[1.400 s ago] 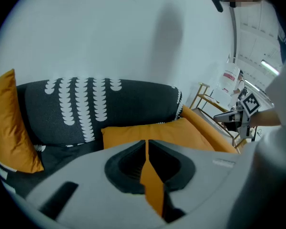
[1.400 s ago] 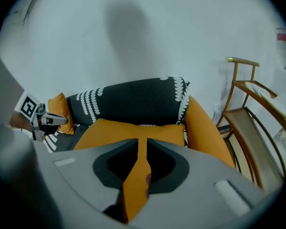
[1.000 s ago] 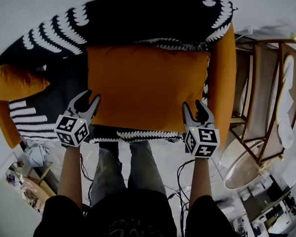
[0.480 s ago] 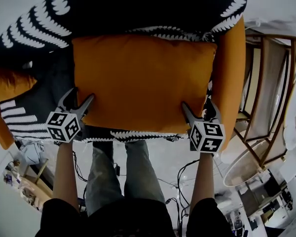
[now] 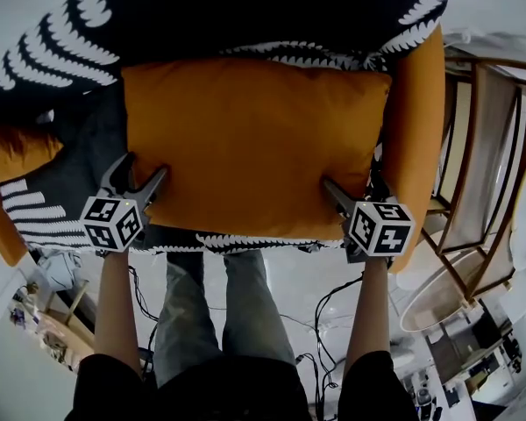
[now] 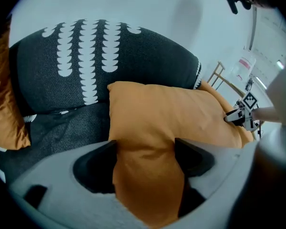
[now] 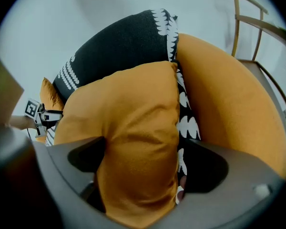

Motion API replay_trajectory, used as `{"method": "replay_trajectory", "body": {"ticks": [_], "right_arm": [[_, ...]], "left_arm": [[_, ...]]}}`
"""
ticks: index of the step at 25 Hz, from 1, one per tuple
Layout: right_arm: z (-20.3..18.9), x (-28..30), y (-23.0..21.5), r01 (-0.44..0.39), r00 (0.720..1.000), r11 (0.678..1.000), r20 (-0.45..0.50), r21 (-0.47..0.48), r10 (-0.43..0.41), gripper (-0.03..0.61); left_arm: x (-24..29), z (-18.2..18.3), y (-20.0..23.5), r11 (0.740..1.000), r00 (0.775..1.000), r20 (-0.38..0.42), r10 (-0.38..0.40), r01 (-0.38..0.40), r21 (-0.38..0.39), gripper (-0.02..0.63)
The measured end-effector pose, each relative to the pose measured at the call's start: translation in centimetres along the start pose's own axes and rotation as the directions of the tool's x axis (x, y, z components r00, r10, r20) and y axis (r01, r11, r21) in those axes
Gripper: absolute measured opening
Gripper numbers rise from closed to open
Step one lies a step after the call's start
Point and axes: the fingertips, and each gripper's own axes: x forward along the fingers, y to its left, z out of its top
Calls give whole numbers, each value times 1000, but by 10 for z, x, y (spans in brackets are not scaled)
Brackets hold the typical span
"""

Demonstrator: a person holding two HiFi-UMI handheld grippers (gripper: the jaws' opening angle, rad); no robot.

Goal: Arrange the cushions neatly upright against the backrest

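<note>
Left tongs [image 5: 143, 167] and right tongs [image 5: 349, 188] are opening wide around the bottom corners, 7 and 5 o'clock, of the cushion [image 5: 254, 139], which stands against the backrest [image 5: 245, 7] at 12 o'clock.

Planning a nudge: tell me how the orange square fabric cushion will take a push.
Orange square fabric cushion: probably soft and floppy, since its corner creases and bulges. Backed by the black-and-white patterned backrest, it would likely squash rather than tip.
</note>
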Motion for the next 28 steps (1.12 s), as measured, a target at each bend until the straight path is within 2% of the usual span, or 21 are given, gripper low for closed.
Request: {"method": "replay_trajectory", "body": {"ticks": [9,12,13,16,18,22,28], "right_arm": [[1,17,2,-55,998,998,-34,2,55,540],[0,21,2,-87,995,996,-38,23,88,536],[1,22,3,-93,995,995,-36,22,93,531],[3,21,8,-101,995,995,-18,-7,100,482],[4,18,14,-93,996,995,-3,-44,93,427],[6,9,23,-52,998,993,29,-110,55,368],[7,-16,40,17,991,981,131,-194,8,321]], "left_arm": [[17,-5,20,997,998,-43,-38,35,-63,512],[27,-6,17,994,993,-77,-95,90,-59,512],[29,-5,14,992,989,-89,-119,115,-54,500],[30,-4,3,984,978,-114,-174,171,-41,391],[28,-3,-2,985,977,-121,-174,174,-15,336],[17,1,-12,988,984,-101,-147,152,41,230],[-6,4,-22,988,992,-30,-119,122,92,163]]}}
